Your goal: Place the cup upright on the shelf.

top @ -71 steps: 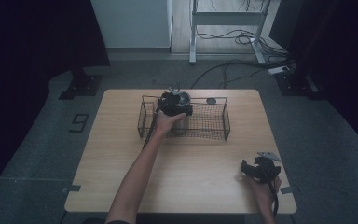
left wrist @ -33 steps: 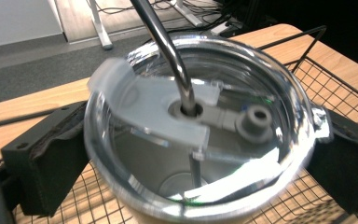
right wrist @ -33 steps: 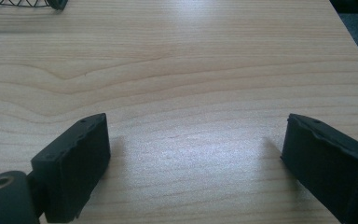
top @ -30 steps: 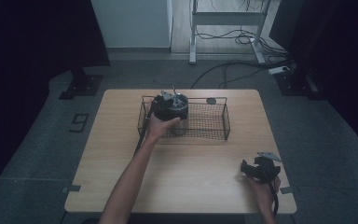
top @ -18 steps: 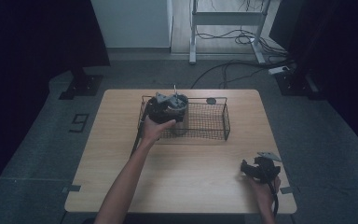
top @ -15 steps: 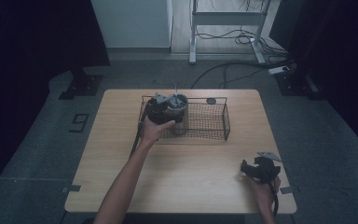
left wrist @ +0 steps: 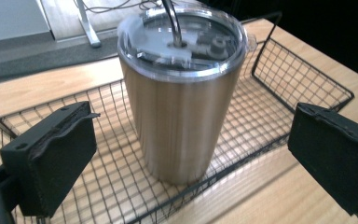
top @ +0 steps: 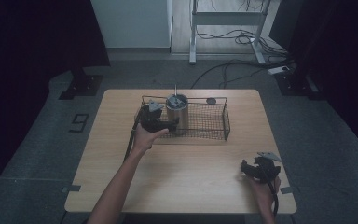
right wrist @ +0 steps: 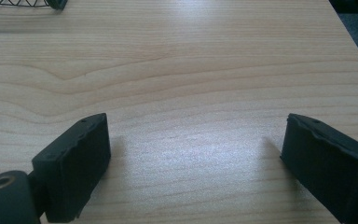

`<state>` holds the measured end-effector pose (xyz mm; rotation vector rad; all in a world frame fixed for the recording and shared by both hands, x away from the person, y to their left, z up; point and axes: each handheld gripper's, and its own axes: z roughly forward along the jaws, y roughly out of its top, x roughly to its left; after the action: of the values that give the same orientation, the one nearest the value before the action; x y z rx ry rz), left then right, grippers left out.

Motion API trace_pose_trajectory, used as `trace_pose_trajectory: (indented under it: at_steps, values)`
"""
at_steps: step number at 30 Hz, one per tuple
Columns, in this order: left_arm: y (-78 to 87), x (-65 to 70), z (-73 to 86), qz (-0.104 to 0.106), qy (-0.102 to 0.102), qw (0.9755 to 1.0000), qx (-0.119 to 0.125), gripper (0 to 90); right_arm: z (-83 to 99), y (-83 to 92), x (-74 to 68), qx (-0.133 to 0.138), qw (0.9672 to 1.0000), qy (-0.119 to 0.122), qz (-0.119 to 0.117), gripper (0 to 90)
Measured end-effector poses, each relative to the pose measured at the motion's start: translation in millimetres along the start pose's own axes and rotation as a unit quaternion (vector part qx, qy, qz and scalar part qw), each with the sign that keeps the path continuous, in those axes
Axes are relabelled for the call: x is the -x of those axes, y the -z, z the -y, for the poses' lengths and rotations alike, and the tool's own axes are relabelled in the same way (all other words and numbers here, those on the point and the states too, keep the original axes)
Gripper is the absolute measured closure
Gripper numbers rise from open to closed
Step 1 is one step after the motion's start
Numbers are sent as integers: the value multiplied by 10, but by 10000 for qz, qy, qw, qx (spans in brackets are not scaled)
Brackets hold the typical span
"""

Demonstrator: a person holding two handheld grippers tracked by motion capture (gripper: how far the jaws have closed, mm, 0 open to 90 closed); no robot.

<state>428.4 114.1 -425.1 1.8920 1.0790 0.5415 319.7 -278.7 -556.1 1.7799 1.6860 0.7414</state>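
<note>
Close to us, our right tongs point(top: 251, 169) rest low over the pale wooden counter point(top: 182, 172), near its front right corner. They are wide open and hold nothing; in the right gripper view we see bare wood between the two black jaws.

Farther out, our left tongs point(top: 164, 125) sit at the left end of the black wire basket point(top: 212, 122). They are wide open too, and they hold nothing. In the left gripper view the two black jaws stand far apart, one on each side, and neither one touches the cup.

The tall shiny metal cup with a clear lid point(left wrist: 182, 93) stands straight up inside the basket, near its left end. A thin metal straw point(left wrist: 171, 21) pokes up through the lid. The cup's long side runs up and down, so it stands like a tower. It is right in front of our left tongs, in the middle of the gap between the jaws, a little way ahead of them.

Our left tongs are much nearer to the cup than our right tongs, which are well apart from the basket. We think the left tongs need to slide forward, level with the counter, until the cup's side sits between the jaws. Then they can squeeze.
</note>
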Motion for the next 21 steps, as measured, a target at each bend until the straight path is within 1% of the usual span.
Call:
trace_pose_trajectory:
  at_steps: [1,2,3,5,6,7,8,9,10,11,12,13,16,17,21]
  values:
    - [16,-2,21,-3,6,10000,12,13,0,0,0,0,10000,1,0,80]
    - [61,-11,86,36,53,10000,-1,17,-1,1,-1,-10,10000,-6,2,79]
    - [61,-11,86,36,53,10000,-1,18,-1,1,-1,-10,10000,-6,2,79]
    - [90,-14,140,56,55,10000,-9,20,-2,0,0,-1,10000,-1,6,79]
    - [126,-18,200,80,58,9999,-41,20,-2,0,-2,-1,10000,-13,5,80]
    - [126,-18,200,80,58,9999,-41,21,-2,0,-2,-1,10000,-13,5,80]
    - [163,-22,261,101,62,9999,-34,23,-1,1,-2,-3,10000,-15,6,80]
    - [163,-22,261,101,62,9999,-34,23,-1,1,-2,-3,10000,-15,7,80]
    - [207,-26,323,129,53,9999,-24,23,-1,1,-2,-3,10000,-14,7,81]
    - [207,-26,323,129,53,9999,-24,24,-1,1,-2,-3,10000,-14,7,81]
    - [254,-30,386,139,37,9999,-39,24,-1,1,-1,-4,10000,-11,6,81]
    - [254,-30,386,139,37,9999,-39,26,-1,1,-1,-4,10000,-11,6,81]
    - [343,-39,513,131,87,9999,-55,32,-1,3,-1,-9,10000,-8,8,82]
    - [343,-39,513,131,87,9999,-55,34,-1,3,-1,-9,10000,-8,8,82]
    - [439,-44,663,160,115,9998,-91,37,-1,2,-1,-2,10000,-13,7,82]
